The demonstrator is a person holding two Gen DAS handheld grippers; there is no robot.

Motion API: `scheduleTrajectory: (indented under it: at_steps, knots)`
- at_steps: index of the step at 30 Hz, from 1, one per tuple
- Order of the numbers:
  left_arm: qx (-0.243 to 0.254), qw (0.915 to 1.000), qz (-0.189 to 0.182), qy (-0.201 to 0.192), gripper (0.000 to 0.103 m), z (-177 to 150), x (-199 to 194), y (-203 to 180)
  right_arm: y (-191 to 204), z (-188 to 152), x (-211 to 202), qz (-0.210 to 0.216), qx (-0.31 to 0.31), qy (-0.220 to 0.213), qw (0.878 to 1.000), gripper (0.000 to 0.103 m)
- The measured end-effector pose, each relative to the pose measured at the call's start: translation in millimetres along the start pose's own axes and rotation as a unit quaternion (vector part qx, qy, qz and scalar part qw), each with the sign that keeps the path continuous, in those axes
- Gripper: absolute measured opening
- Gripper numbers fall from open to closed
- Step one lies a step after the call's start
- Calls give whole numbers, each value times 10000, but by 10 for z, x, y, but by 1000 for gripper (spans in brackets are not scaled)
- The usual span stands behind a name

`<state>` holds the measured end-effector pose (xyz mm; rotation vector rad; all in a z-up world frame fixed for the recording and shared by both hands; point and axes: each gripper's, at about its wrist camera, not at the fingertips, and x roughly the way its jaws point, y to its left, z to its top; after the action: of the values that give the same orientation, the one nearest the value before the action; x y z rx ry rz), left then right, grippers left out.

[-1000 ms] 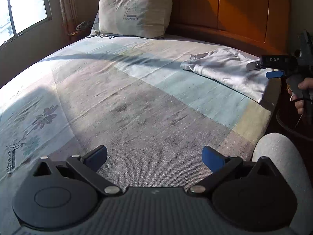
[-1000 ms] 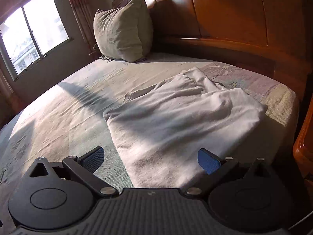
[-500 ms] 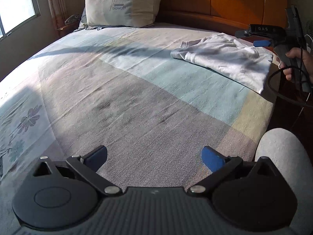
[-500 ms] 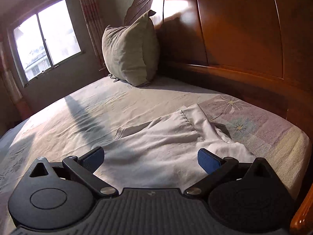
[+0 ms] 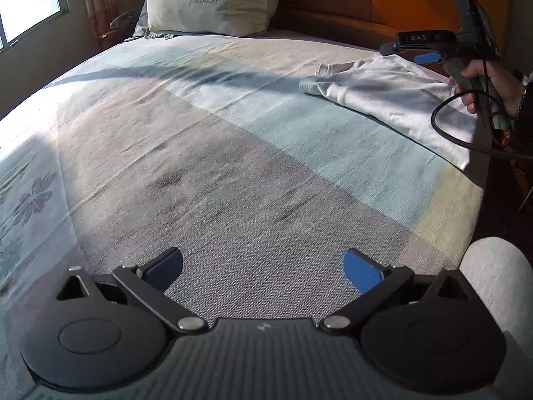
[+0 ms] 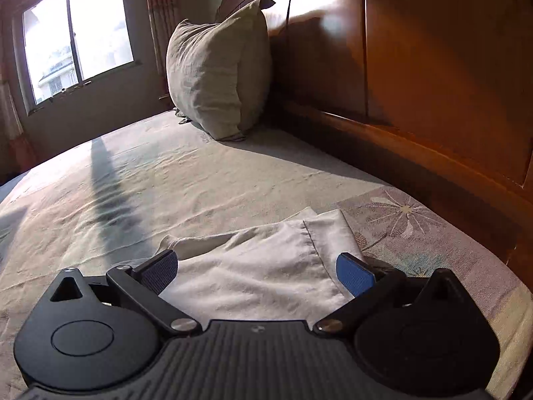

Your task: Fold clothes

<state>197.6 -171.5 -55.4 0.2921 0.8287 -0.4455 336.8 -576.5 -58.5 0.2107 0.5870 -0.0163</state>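
Note:
A white garment [image 5: 393,100] lies crumpled near the bed's right edge, close to the headboard. My left gripper [image 5: 263,268] hovers open over bare bedspread, far from the cloth. My right gripper [image 6: 258,271] is open just above the garment [image 6: 263,266], its blue pads [image 6: 353,275] spread on either side of a hemmed edge. In the left wrist view the right gripper [image 5: 413,50] shows above the garment's far side, held by a hand [image 5: 489,80]. Nothing is between either gripper's fingers.
The patterned bedspread [image 5: 233,153] covers a wide bed. A beige pillow [image 6: 216,76] leans on the wooden headboard [image 6: 416,66]. A window [image 6: 76,30] is at the far left. A grey-clad knee [image 5: 496,286] is at the bed's near right edge.
The right gripper has moved forward and lower over the garment toward its hemmed far edge. The left gripper's view has turned slightly, with the gripper still open over the bedspread.

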Motion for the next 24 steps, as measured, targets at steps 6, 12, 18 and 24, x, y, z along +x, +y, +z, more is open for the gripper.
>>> scheduleTrajectory:
  at_steps: [6, 12, 18, 24]
  knots:
    - [-105, 9999, -29, 47, 102, -22, 29, 72, -87, 277, 699, -428, -161, 435, 9980, 103]
    - [-109, 9999, -17, -11, 102, -7, 34, 84, 19, 406, 458, -146, -243, 424, 9987, 103]
    - [-54, 9999, -93, -24, 102, -21, 22, 53, 300, 176, 586, -153, -849, 966, 9916, 103]
    - [-79, 9999, -85, -63, 102, -26, -4, 84, 374, 265, 902, -470, -960, 1026, 9890, 103]
